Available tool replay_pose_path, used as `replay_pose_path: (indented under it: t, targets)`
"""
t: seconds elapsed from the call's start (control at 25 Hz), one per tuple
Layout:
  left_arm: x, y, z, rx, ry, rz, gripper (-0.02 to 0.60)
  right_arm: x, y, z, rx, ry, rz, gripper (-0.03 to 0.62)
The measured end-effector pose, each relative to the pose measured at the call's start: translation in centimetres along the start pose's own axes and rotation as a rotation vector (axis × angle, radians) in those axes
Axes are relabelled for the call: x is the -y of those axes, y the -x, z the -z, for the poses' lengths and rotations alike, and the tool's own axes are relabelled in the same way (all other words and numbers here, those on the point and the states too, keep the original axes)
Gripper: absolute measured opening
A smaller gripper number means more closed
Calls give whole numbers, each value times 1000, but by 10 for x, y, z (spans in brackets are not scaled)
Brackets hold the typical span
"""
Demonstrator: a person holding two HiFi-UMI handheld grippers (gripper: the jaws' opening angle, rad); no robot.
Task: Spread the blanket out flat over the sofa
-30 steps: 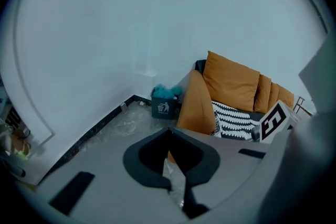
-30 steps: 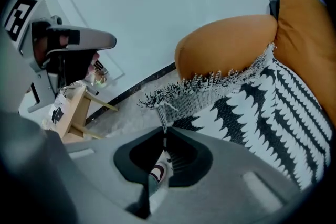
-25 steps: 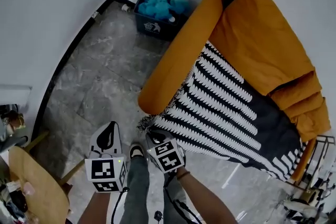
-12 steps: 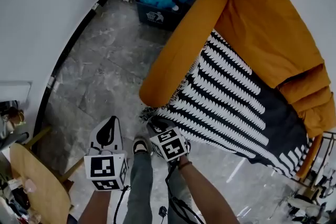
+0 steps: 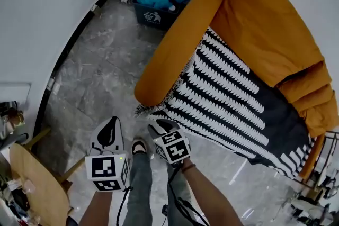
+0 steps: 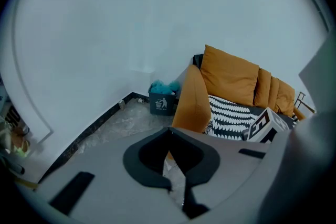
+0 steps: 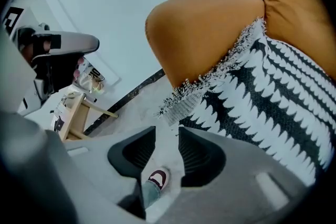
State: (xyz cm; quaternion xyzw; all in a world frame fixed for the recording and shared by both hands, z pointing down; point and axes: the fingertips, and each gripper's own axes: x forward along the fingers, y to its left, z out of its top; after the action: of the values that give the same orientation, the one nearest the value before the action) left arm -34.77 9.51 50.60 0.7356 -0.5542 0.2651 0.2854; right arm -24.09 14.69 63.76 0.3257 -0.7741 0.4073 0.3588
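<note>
Marble floor (image 5: 100,77); fringed zigzag-striped blanket (image 5: 233,108) on orange sofa (image 5: 175,55). Right gripper (image 7: 167,136) angled down, fingers just opened wide, empty; left gripper (image 6: 169,134): fingers together.

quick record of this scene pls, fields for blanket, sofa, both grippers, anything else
blanket: black-and-white pattern, spread over the seat, fringed corner hanging beside the armrest
sofa: orange, cushions along the back
right gripper: open, jaws have just been opening, nothing between them, blanket edge ahead
left gripper: shut, empty, over the floor
other: dark bin with teal fluffy contents by the wall
</note>
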Motion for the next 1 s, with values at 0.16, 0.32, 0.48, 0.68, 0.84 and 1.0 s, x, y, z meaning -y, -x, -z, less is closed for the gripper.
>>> replay_pose_path:
  t: [0.16,0.32,0.48,0.68,0.84,1.0]
  targets:
    - [12,4,-8,8,-5,4,-11,7,23,-3,35,-23,10,120]
    - [28,12,-22,26,-18,12,-11,23,54,-12,78,-39,50,120]
    - [46,25,-41,50,-30,20,-11,38,98,-21,130,-61,111,120]
    - [72,46,-76,78,-61,48,-11,46,163,-40,201,-79,180,120]
    - [105,76,-118,117,-111,99,-11,48,234,-57,282,-95,245,110]
    - [130,107,-167,172,-142,129,-11,50,307,-87,383,-89,297,100]
